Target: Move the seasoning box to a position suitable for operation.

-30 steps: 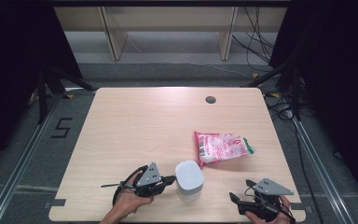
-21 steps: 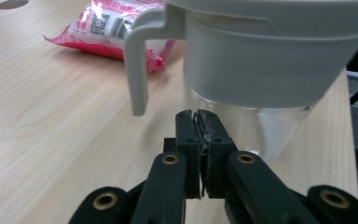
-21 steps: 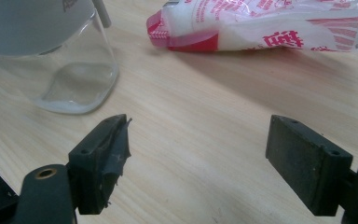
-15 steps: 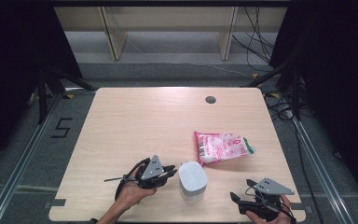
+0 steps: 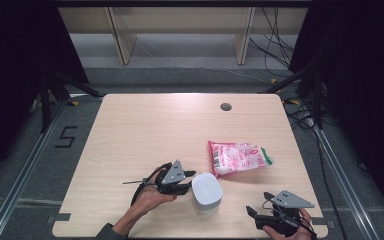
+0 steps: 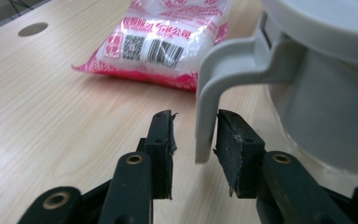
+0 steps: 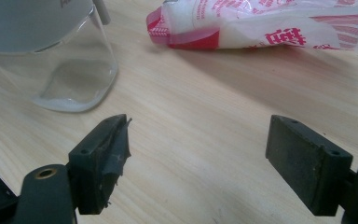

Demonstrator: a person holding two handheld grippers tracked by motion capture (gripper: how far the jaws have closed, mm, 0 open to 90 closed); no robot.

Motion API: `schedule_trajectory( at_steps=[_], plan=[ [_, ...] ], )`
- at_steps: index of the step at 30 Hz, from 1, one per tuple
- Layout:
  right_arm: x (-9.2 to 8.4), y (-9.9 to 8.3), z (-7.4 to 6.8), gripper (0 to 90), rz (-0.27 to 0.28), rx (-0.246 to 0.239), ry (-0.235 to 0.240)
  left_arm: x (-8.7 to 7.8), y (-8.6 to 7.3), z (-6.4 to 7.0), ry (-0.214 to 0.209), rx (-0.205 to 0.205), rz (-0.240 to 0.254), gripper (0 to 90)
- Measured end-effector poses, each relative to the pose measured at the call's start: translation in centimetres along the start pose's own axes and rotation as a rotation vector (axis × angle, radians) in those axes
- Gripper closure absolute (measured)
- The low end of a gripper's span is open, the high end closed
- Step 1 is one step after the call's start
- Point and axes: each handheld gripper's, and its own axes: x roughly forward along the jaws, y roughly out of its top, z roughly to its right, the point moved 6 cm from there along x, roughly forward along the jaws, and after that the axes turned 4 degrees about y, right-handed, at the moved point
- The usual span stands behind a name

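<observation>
A clear container (image 5: pixel 207 192) with a grey lid (image 6: pixel 326 18) stands near the table's front edge. Its grey side clasp (image 6: pixel 223 60) hangs down between the jaws of my left gripper (image 6: pixel 195 130). Those jaws have just been opening. One pad sits close against the clasp, and the other stands apart from it with a gap. From above, my left gripper (image 5: pixel 190 180) points at the container's left side. A pink and white bag (image 5: pixel 237 157) lies flat behind the container. At the front right my right gripper (image 7: pixel 198 140) is wide open over bare wood.
A round hole (image 5: pixel 225 106) sits in the wooden table (image 5: pixel 145 130) near its far edge. The table's front edge runs just below both hands. Shelving legs and cables stand on the floor beyond the table.
My left hand has shifted right and slightly away, closer to the container. The right hand and the bag have stayed put.
</observation>
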Motion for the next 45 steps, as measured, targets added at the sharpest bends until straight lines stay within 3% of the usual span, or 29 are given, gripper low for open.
schedule_trajectory(
  at_steps=[2,3,6,7,8,9,11,13,16,18,19,20,22,25,26,30,34,35,36,37,38,39,40,42,43,45],
  plan=[
    [0.1,0.0,0.1,22.2,0.0,0.0,-0.016,0.4,0.2,0.2,-0.017,-0.007,0.007,74.4],
    [0.0,0.0,0.0,22.2,0.0,0.001,0.001,0.4,0.2,0.3,-0.023,-0.007,0.006,78.2],
    [0.0,0.0,0.0,22.2,0.0,0.001,0.002,0.2,0.1,0.4,-0.006,-0.021,0.002,81.1],
    [0.0,0.0,0.0,22.1,0.0,0.001,0.002,-0.1,0.0,0.2,0.007,-0.026,-0.007,81.1],
    [-0.1,-0.1,-0.3,22.2,-0.006,0.039,-0.001,-0.4,-0.2,0.0,0.022,-0.037,-0.005,81.2],
    [-0.1,0.0,-0.2,22.2,-0.004,0.029,-0.002,-1.0,-0.8,-0.8,0.062,-0.066,-0.006,81.1],
    [-0.1,0.0,0.0,22.2,0.003,0.017,-0.001,-1.4,-1.1,-1.1,0.075,-0.082,-0.009,81.0],
    [-0.1,0.0,0.0,22.2,0.003,0.019,-0.002,-2.8,-1.9,-1.7,0.123,-0.114,-0.018,80.5],
    [-0.1,0.0,0.0,22.2,0.003,0.02,-0.003,-3.7,-2.4,-1.8,0.135,-0.134,-0.019,79.5],
    [-0.1,-0.1,-0.2,22.2,-0.004,0.049,-0.011,-4.5,-2.9,-1.7,0.155,-0.151,-0.017,77.9],
    [-0.1,0.0,0.1,22.2,0.001,0.001,-0.008,-4.9,-3.2,-1.7,0.165,-0.15,-0.024,77.4],
    [0.0,0.0,0.1,22.2,-0.001,0.009,-0.023,-5.3,-3.4,-1.5,0.167,-0.16,-0.02,76.9],
    [0.0,0.0,0.1,22.2,0.001,0.005,-0.005,-6.2,-3.9,-1.1,0.192,-0.162,-0.021,76.1],
    [-0.1,0.0,0.1,22.2,0.001,0.008,-0.009,-6.7,-4.2,-0.9,0.199,-0.167,-0.02,75.4],
    [-0.1,0.0,-0.2,22.2,-0.004,0.05,-0.007,-6.9,-4.3,-0.7,0.2,-0.17,-0.017,74.9],
    [0.0,0.0,0.0,22.2,-0.001,0.03,-0.024,-7.9,-4.8,-0.1,0.209,-0.183,-0.005,73.5],
    [-0.1,0.0,0.1,22.1,0.005,0.012,-0.006,-8.7,-5.0,0.1,0.173,-0.188,-0.009,69.4],
    [-0.1,0.0,0.2,22.2,-0.003,-0.014,-0.01,-9.0,-4.6,-0.3,0.174,-0.154,0.005,63.8],
    [-0.1,0.0,0.0,22.2,0.001,0.016,-0.009,-9.1,-4.4,-0.5,0.177,-0.116,0.005,62.3],
    [-0.1,0.0,0.0,22.1,0.002,0.014,-0.009,-9.1,-4.1,-0.5,0.185,-0.079,0.012,60.1],
    [-0.1,0.0,0.0,22.1,0.002,0.014,-0.009,-9.1,-4.1,-0.5,0.185,-0.079,0.012,57.7],
    [0.0,0.0,0.0,22.2,0.002,0.014,-0.008,-9.2,-3.7,-0.4,0.185,-0.023,0.018,57.7],
    [0.0,0.0,0.0,22.1,0.001,0.019,-0.008,-9.1,-3.3,-0.2,0.141,0.004,0.012,55.0],
    [0.1,0.0,0.1,22.2,-0.004,0.005,-0.015,-9.0,-3.1,-0.1,0.119,0.022,0.008,55.3],
    [0.0,0.0,0.0,22.2,-0.002,0.005,-0.004,-8.8,-2.8,-0.1,0.1,0.03,0.028,57.2],
    [0.0,0.0,0.0,22.2,0.0,0.001,-0.004,-8.8,-3.0,-0.1,0.09,0.018,0.032,58.3]
  ],
)
